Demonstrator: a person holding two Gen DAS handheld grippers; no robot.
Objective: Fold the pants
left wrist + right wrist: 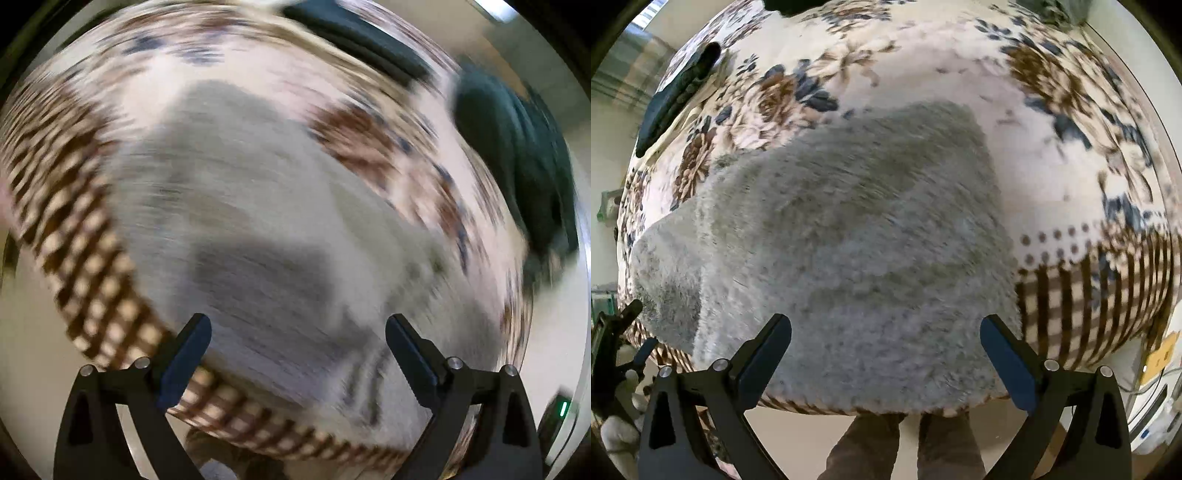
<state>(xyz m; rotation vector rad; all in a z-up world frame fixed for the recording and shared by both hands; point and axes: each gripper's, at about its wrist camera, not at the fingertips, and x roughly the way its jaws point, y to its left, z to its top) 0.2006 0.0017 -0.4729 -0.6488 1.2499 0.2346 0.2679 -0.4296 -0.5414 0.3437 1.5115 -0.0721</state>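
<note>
Fluffy grey pants (849, 240) lie spread on a bed covered by a floral blanket (1052, 147), reaching the bed's near edge. My right gripper (886, 332) is open and empty, above the pants' near edge. In the blurred left wrist view the same grey pants (266, 221) fill the middle. My left gripper (297, 332) is open and empty over them. The left gripper also shows at the far left of the right wrist view (631, 332), held by a white-gloved hand (620, 424).
The blanket's checkered border (1089, 295) runs along the bed's near edge. Dark garments (517, 155) lie at the far side of the bed, also seen in the right wrist view (679, 92). The person's legs (905, 443) stand on the floor below the bed edge.
</note>
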